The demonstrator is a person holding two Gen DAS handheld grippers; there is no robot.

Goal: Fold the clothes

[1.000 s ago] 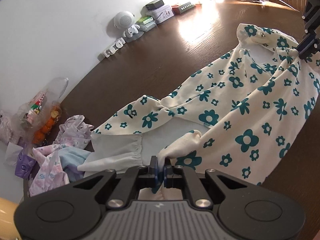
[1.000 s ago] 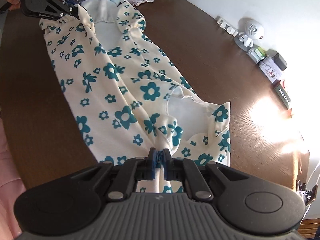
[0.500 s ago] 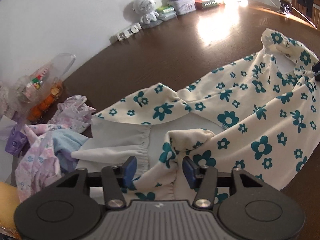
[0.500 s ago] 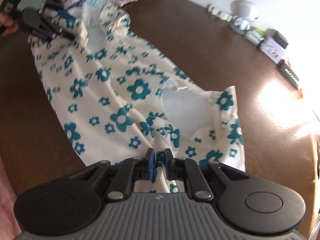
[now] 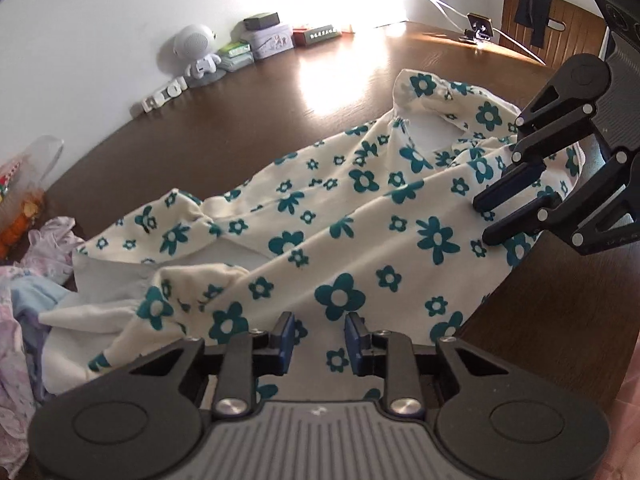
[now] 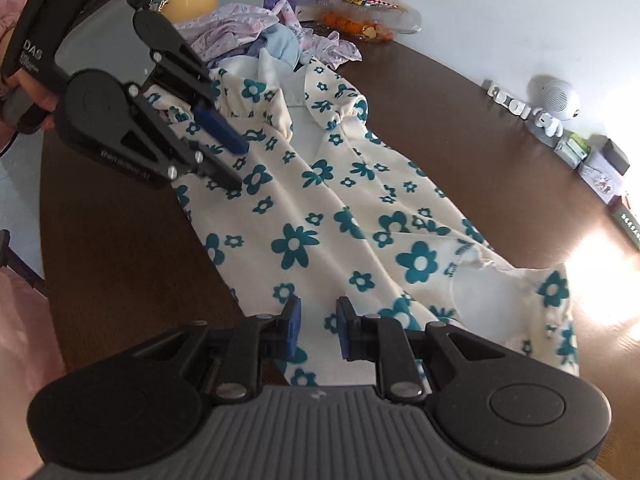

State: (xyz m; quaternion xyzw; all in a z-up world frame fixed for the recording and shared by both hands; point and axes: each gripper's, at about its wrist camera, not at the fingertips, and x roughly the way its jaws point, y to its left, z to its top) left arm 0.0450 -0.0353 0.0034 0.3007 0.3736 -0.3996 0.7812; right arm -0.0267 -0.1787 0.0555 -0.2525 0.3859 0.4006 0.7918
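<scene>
Garment (image 5: 360, 216) flat on table (image 5: 248, 120), clothes pile (image 5: 24, 280) beside it

The garment (image 5: 360, 216) is cream with teal flowers. The worktop (image 5: 248, 120) is dark brown. The clothes pile (image 6: 256, 36) looks lilac and pale blue, perhaps faintly printed.

Cream garment printed with teal flowers (image 5: 344, 236), laid lengthwise across the dark wooden table (image 5: 240, 120), partly folded along its length, plain white inside exposed at both ends, gathered cuff turned back near a heap of pastel clothes (image 6: 256, 36), fabric lightly creased
</scene>
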